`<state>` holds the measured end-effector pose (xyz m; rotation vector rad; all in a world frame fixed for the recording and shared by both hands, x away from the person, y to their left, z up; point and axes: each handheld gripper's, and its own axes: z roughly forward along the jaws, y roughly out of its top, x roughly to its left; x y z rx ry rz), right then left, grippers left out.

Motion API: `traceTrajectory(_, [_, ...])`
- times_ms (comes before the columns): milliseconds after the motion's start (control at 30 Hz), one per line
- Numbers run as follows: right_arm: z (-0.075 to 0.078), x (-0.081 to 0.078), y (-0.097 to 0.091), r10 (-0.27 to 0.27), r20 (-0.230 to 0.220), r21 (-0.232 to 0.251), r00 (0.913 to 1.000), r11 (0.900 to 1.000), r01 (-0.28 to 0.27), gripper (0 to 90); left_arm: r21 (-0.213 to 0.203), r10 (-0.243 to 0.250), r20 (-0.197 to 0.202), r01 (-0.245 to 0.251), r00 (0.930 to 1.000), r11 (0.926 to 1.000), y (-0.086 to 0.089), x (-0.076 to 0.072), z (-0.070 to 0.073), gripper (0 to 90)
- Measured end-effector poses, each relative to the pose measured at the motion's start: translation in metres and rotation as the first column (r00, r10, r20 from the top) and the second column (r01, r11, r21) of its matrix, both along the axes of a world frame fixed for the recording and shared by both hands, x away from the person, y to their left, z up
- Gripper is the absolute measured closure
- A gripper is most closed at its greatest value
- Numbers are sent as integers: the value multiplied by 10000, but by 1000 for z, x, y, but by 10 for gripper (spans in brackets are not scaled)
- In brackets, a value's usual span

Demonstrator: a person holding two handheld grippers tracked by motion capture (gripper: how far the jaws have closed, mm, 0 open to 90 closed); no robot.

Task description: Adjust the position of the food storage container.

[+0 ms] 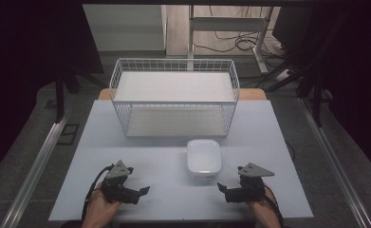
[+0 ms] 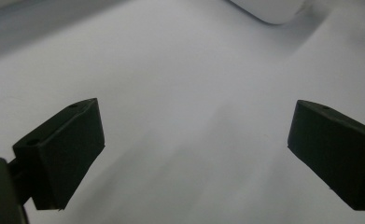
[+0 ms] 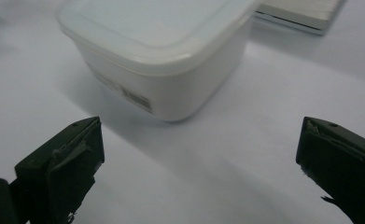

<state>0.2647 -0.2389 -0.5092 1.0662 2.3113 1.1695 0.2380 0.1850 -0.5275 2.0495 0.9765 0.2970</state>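
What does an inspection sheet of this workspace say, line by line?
Surface: pale table, bare around the things.
Job's things: white lidded container, upright, in front of the wire basket; the basket looks empty.
Clutter: nothing seen.
Grippers: left gripper and right gripper low over the near edge, jaws apart, holding nothing.
Cables: black cable trails from the left gripper; floor cables behind the table.
Surroundings: white desk frame, dark curtains at the sides.

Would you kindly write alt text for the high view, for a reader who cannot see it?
A white lidded container sits on a pale table, just in front of a white wire basket. Near the table's front edge, a person's hands hold the left gripper and right gripper, fingers pointing inward.
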Motion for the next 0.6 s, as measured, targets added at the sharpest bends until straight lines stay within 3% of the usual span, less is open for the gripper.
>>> traceTrajectory(167, [0,3,-7,-205,-282,265,9994,9994,213,10,172,7,87,-8,10000,9999,1,0,-3,35])
traceTrajectory(200, [1,5,-10,-348,-441,308,9984,9989,361,8,-83,-31,-98,30,9999,10000,2,1,-4,34])
traceTrajectory(300, [3,5,-12,-376,-538,489,9978,9980,403,6,-107,-105,-131,104,9999,9999,0,0,-4,34])
traceTrajectory(500, [-1,7,-8,-537,-605,-143,9967,9985,530,0,135,13,187,-16,9998,9999,1,0,-2,36])
traceTrajectory(600, [1,9,-10,-731,-597,14,9955,9973,733,0,135,247,170,-249,9996,9996,5,1,-1,37])
